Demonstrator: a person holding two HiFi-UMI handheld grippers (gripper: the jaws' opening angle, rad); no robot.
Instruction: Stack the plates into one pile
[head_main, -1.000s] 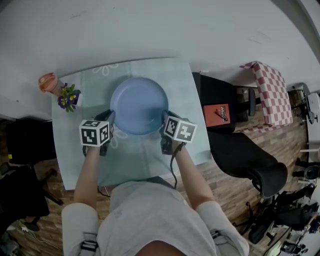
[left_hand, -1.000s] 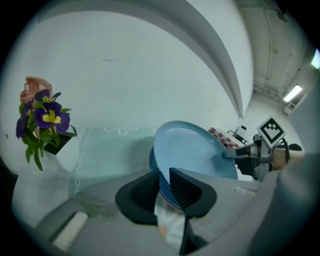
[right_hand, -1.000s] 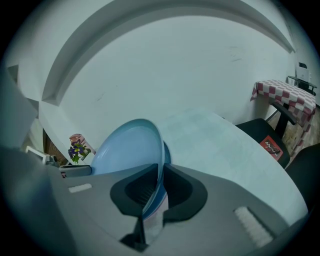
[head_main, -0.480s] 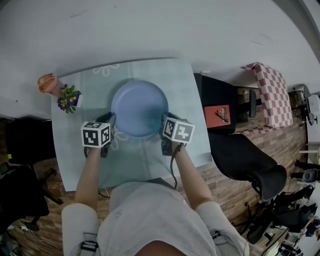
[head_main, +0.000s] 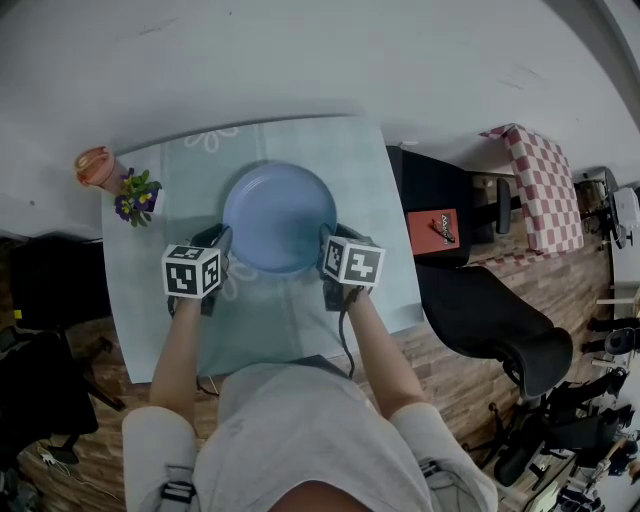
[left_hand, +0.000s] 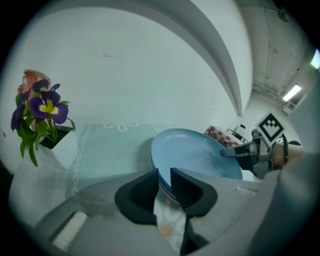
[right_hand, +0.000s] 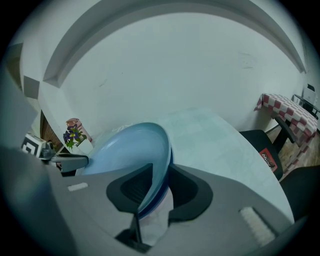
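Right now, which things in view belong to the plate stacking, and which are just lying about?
Job: pile of plates; left gripper and right gripper, jaws opening with the pile's rim between them.
Lying about: potted flowers, pink container, red booklet, checked cloth, black chair.

Pale blue plates (head_main: 278, 215) on a mint, white-flowered tablecloth (head_main: 362, 165).

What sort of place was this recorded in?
Probably an office or workroom staged for dining: a clothed table with plates and flowers, an office chair beside it.
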